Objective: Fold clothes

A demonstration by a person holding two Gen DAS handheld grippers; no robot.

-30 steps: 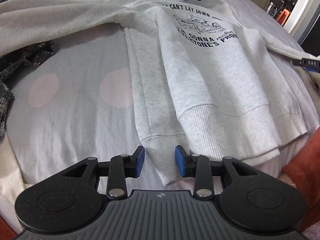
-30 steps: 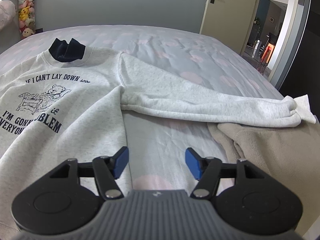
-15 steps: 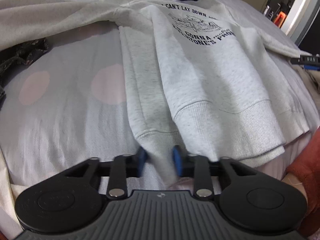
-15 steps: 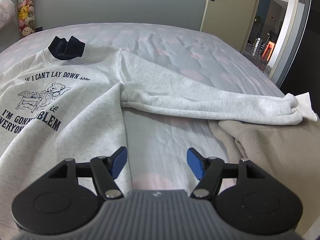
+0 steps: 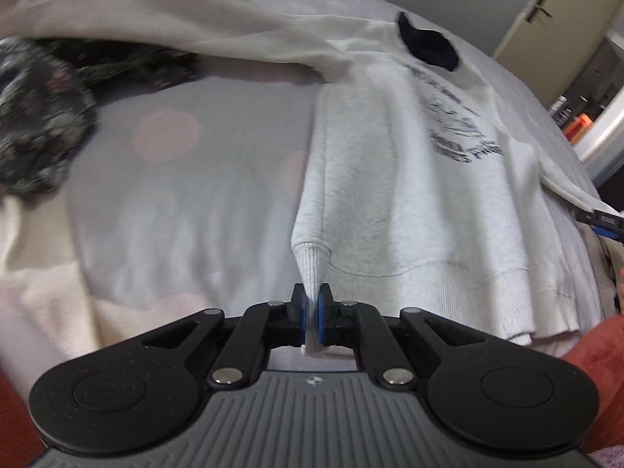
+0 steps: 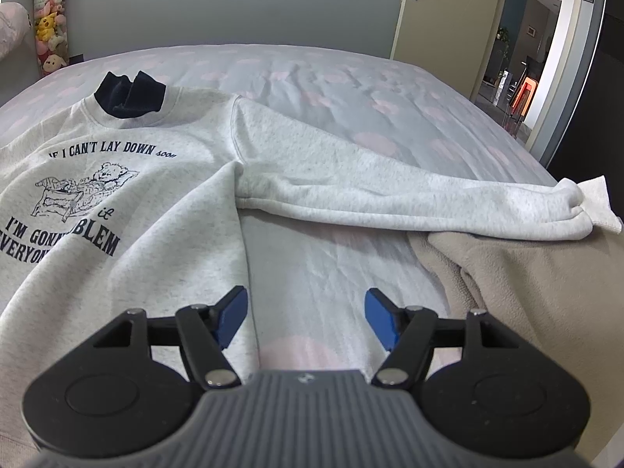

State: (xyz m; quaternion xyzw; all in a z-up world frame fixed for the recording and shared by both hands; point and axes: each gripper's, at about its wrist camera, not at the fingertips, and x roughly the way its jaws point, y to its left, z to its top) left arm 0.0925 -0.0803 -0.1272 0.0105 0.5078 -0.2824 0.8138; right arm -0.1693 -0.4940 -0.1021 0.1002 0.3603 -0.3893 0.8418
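Note:
A light grey sweatshirt (image 5: 409,179) with a navy collar and dark printed text lies face up on the bed. My left gripper (image 5: 311,318) is shut on the ribbed hem at the sweatshirt's bottom left corner and holds it lifted. In the right wrist view the sweatshirt (image 6: 128,210) fills the left side, and its right sleeve (image 6: 409,199) stretches out to the right. My right gripper (image 6: 306,318) is open and empty, above the bedsheet just right of the sweatshirt's side edge.
The bed (image 6: 331,89) has a grey sheet with pink dots. A dark patterned garment (image 5: 43,117) lies at the left. A beige fleece blanket (image 6: 526,284) lies under the right sleeve's cuff. An open doorway (image 6: 526,58) is at the right.
My left gripper has closed on the sweatshirt's hem corner and pulled it up and left; the view has swung. My right gripper has stayed open and nearly still.

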